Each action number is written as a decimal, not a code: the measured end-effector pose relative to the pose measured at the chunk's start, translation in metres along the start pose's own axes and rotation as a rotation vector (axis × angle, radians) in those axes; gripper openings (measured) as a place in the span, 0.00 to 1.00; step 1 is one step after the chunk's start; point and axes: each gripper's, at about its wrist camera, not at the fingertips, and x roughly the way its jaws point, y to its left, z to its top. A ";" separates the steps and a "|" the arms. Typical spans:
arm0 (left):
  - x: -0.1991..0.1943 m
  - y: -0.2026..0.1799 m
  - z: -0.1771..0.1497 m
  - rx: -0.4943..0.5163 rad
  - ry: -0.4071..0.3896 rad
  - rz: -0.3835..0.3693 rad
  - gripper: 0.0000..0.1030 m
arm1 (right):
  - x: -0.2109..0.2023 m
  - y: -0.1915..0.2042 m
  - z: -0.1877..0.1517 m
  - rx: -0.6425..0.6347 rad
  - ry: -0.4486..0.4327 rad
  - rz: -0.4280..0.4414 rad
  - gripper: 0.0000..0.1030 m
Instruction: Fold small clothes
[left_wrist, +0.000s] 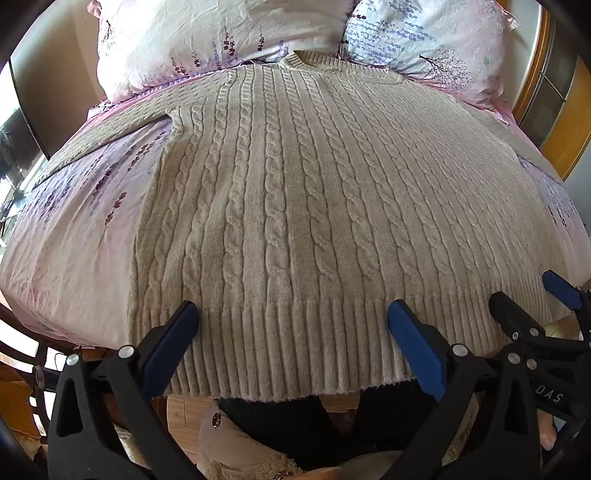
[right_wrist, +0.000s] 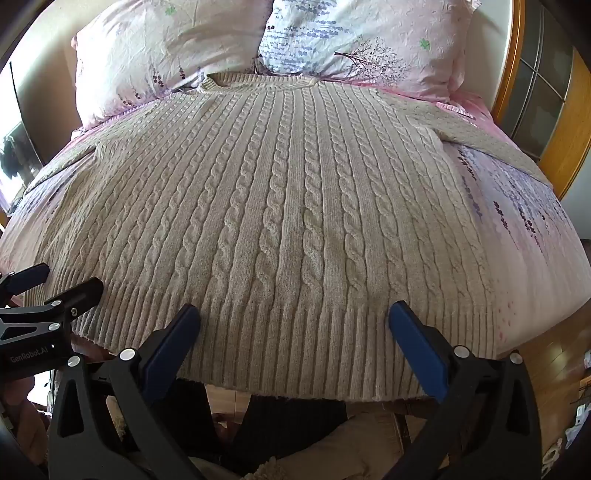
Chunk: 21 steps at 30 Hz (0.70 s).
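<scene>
Sweater (left_wrist: 295, 206), cream and cable-knit, lies spread flat on the bed, and its ribbed hem (left_wrist: 280, 343) at the bottom of the frame sits right by both tools. In the left wrist view the left gripper (left_wrist: 293, 314) has its jaws spread wide, the blue-padded fingers (left_wrist: 177, 332) standing apart over the hem with nothing between them. The right gripper (left_wrist: 532, 295) shows at the lower right of that same frame, close beside the left one, over the hem's corner; its jaws are parted too. In the right wrist view the right gripper (right_wrist: 293, 314) is likewise wide open over the hem, holding nothing, while the left gripper (right_wrist: 62, 280) enters from the lower left edge, its tips apart.

Outward from the hem, the sweater body runs up the middle of both frames to the round collar (right_wrist: 258, 83) at the top centre. One sleeve (left_wrist: 110, 129) stretches toward the upper left in the left view; the other sleeve (right_wrist: 491, 144) reaches the right side in the right view. The bed sheet (left_wrist: 74, 236) is pink with purple sprigs. Two floral pillows (right_wrist: 166, 51) rest behind the collar. A wooden frame (right_wrist: 517, 74) borders the upper right.
</scene>
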 end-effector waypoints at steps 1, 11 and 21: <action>0.000 0.000 0.000 0.000 0.000 0.000 0.98 | 0.000 0.000 0.000 0.000 0.000 -0.001 0.99; 0.000 0.000 0.000 0.000 -0.001 0.000 0.98 | 0.000 0.000 0.000 0.000 0.004 -0.001 0.99; 0.000 0.000 0.000 0.000 0.000 0.000 0.98 | 0.000 0.000 0.000 0.000 0.009 -0.001 0.99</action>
